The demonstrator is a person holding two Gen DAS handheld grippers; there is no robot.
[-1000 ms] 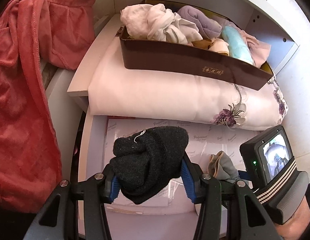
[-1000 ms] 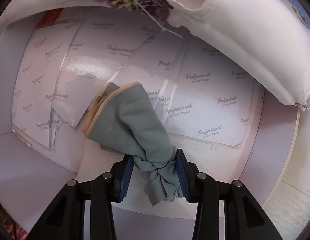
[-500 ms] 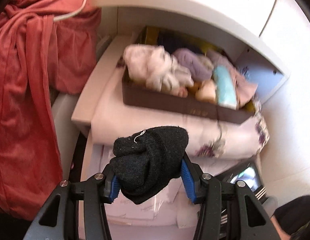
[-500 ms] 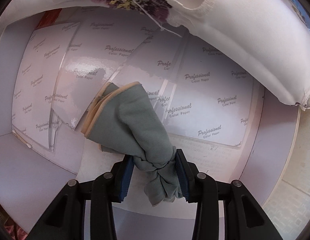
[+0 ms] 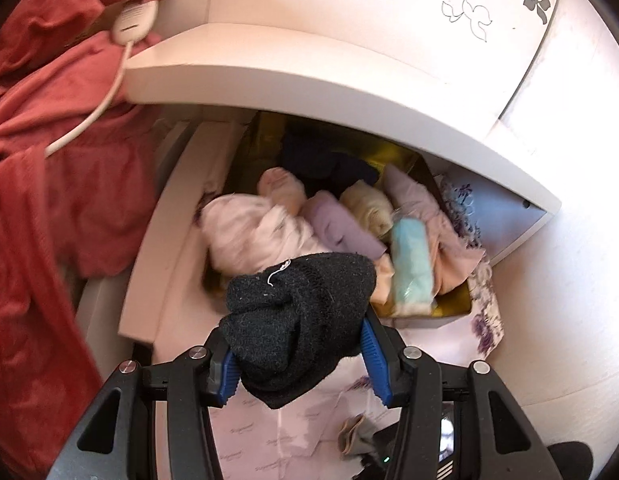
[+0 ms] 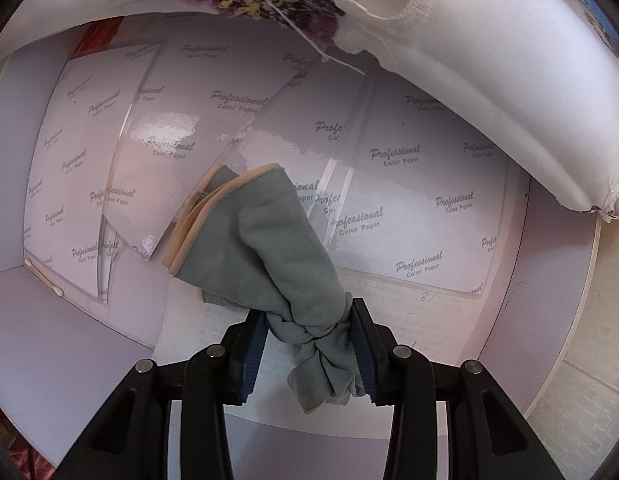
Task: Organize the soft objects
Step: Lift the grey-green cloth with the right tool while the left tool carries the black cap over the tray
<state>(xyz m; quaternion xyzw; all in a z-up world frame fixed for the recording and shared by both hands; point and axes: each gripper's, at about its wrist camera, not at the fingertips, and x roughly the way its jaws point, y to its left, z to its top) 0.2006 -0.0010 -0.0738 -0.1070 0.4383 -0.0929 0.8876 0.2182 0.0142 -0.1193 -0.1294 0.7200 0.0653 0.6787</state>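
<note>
**Both grippers loaded: black knit over the box, grey cloth on the lower shelf**

The left gripper [image 5: 299,356] is clamped on a black knit bundle [image 5: 297,316], its blue pads [image 5: 372,354] pressing in from either side; a short white thread shows on top of the wool. The bundle hangs in front of a storage box [image 5: 455,306] with a gold-coloured lining, which sits under a white shelf board [image 5: 309,76]. In the box lie rolled soft items: a pale pink bundle [image 5: 253,232] at the left, a lilac roll [image 5: 341,228] next to it, a cream piece [image 5: 369,208] behind, a light blue roll [image 5: 411,264] toward the right, and a pink cloth [image 5: 441,224] against the right wall. A dark item [image 5: 321,160] lies at the far end. The box rests on a white floral-embroidered cushion [image 5: 485,320]. To the left hangs a red garment [image 5: 41,184], with a white corded device [image 5: 133,24] over it. At the bottom of the left wrist view the right gripper's body and a scrap of grey cloth are visible.

The right gripper [image 6: 309,354] grips the twisted end of a grey cloth [image 6: 261,244], folded with tan edging at its far end. The cloth lies out over sheets printed "Professional Color Paper" [image 6: 409,184] that cover the lower shelf. The floral cushion's underside arches across the top and right of this view.
</note>
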